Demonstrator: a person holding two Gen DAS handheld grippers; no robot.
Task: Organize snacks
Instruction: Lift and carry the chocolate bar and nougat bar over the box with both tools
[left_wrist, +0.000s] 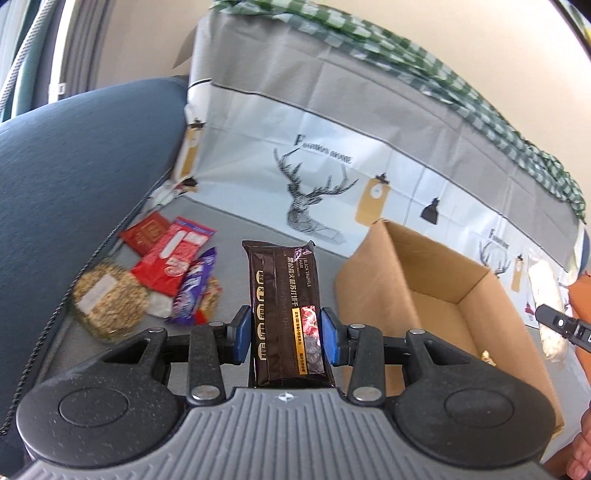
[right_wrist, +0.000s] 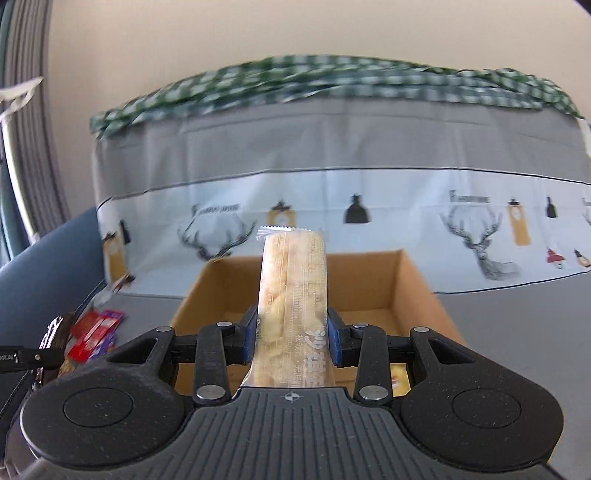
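Though near ends hidden: left tool (left_wrist: 284, 334) w/ brown pkt (left_wrist: 286, 314), right tool (right_wrist: 291, 338) w/ pale pkt (right_wrist: 293, 295).

Count, left wrist view: one cardboard box (left_wrist: 436, 280), right of centre. One dark brown snack packet (left_wrist: 284, 310), centre. Loose pile at left: two red packets (left_wrist: 162, 258), one purple packet (left_wrist: 194, 288), one clear bag of grain-coloured snack (left_wrist: 107, 299). Right wrist view: one pale biscuit packet (right_wrist: 293, 295), centre.

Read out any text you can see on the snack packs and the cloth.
"BLACK TRUFFLE": dark pack in the left gripper.
"F...HOME", middle unclear: cloth, above the deer.
Chinese print on the dark pack and the pale pack: not legible to me.
Red packs: too blurred.
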